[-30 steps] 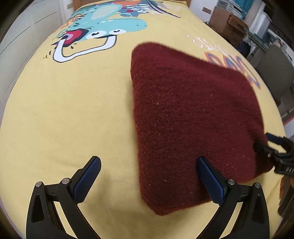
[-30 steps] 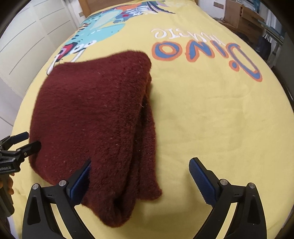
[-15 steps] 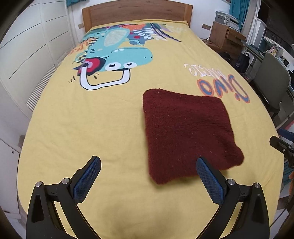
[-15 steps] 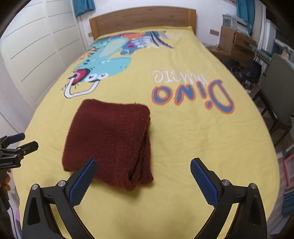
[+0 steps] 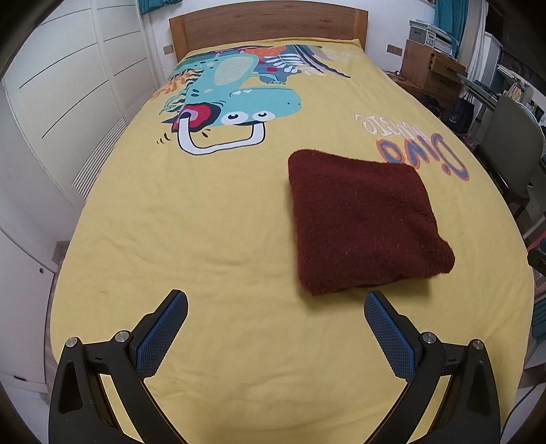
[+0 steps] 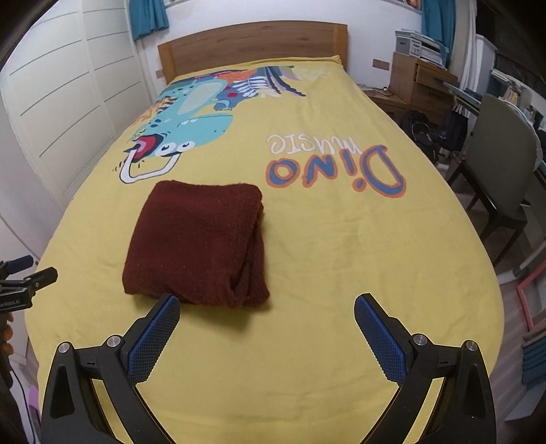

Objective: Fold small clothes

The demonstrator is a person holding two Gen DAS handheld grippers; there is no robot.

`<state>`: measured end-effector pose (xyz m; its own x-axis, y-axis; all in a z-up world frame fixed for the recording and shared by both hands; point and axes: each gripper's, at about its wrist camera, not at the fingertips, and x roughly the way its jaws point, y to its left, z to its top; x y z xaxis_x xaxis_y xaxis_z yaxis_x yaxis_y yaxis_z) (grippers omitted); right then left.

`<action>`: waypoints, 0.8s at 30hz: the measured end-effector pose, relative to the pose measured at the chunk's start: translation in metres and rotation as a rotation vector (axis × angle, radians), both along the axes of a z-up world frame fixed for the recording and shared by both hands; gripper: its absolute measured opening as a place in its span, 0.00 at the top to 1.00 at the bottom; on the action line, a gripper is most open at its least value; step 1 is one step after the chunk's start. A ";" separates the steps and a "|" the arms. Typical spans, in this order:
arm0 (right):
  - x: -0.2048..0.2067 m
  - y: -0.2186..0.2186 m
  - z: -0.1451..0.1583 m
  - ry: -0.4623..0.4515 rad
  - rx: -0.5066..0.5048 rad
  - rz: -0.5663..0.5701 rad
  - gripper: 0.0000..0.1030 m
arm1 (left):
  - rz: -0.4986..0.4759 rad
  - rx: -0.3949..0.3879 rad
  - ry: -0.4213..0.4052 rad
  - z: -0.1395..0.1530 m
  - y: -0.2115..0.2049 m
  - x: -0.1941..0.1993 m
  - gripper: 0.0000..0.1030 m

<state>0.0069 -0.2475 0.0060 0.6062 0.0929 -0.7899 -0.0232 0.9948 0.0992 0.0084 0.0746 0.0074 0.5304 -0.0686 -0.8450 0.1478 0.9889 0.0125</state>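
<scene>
A dark red fuzzy garment (image 5: 361, 222) lies folded into a thick square on the yellow dinosaur bedspread (image 5: 211, 218). In the right wrist view the garment (image 6: 201, 242) shows its stacked layers along its right edge. My left gripper (image 5: 274, 307) hangs open above the bed's near end, left of and nearer than the garment, holding nothing. Open too and empty is my right gripper (image 6: 266, 309), just short of the garment's near right corner. The left gripper's tip (image 6: 27, 276) shows at the left edge of the right wrist view.
White wardrobe doors (image 5: 68, 102) run along the bed's left side. A wooden headboard (image 5: 266, 24) closes the far end. To the right stand a grey-green chair (image 6: 498, 160) and a wooden cabinet (image 6: 416, 82). The bed's near edge (image 6: 273, 427) lies just below both grippers.
Both grippers have drawn back and up from the garment, which now looks smaller and lies flat and folded on the bed. Neither gripper touches it now.
</scene>
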 end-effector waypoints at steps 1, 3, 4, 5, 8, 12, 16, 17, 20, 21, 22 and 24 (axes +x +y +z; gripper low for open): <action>-0.002 -0.001 -0.001 0.003 0.001 -0.004 0.01 | 0.001 0.000 0.002 -0.001 0.001 0.000 0.01; -0.005 -0.003 -0.002 0.004 -0.004 -0.009 0.01 | 0.004 0.000 0.002 -0.001 0.002 -0.001 0.01; -0.007 -0.004 -0.002 0.004 -0.003 -0.011 0.01 | 0.005 0.003 0.002 -0.002 0.002 -0.001 0.01; -0.008 -0.005 -0.002 0.008 -0.001 -0.013 0.01 | 0.007 0.007 0.003 -0.002 0.003 -0.001 0.01; -0.011 -0.007 -0.002 0.011 -0.004 -0.018 0.01 | 0.005 0.011 0.004 -0.003 0.002 -0.001 0.01; -0.012 -0.009 -0.001 0.010 -0.008 -0.022 0.01 | -0.002 0.017 0.007 -0.005 0.000 -0.001 0.01; -0.011 -0.010 0.000 0.010 -0.011 -0.025 0.01 | -0.008 0.021 0.016 -0.009 -0.001 0.000 0.01; -0.011 -0.010 0.000 0.010 -0.011 -0.025 0.01 | -0.010 0.022 0.019 -0.010 -0.002 0.000 0.01; -0.010 -0.011 0.001 0.011 -0.016 -0.028 0.01 | -0.013 0.020 0.021 -0.011 -0.002 0.000 0.01; -0.010 -0.010 0.001 0.011 -0.018 -0.028 0.01 | -0.015 0.021 0.022 -0.012 -0.002 0.000 0.01; -0.010 -0.010 0.001 0.011 -0.020 -0.027 0.01 | -0.013 0.021 0.023 -0.012 -0.002 0.000 0.01; -0.010 -0.009 0.001 0.012 -0.021 -0.024 0.01 | -0.014 0.022 0.023 -0.012 -0.002 0.001 0.01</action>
<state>-0.0031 -0.2568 0.0069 0.5985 0.0617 -0.7987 0.0021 0.9969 0.0785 0.0093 0.0729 -0.0045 0.5097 -0.0573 -0.8585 0.1620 0.9863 0.0303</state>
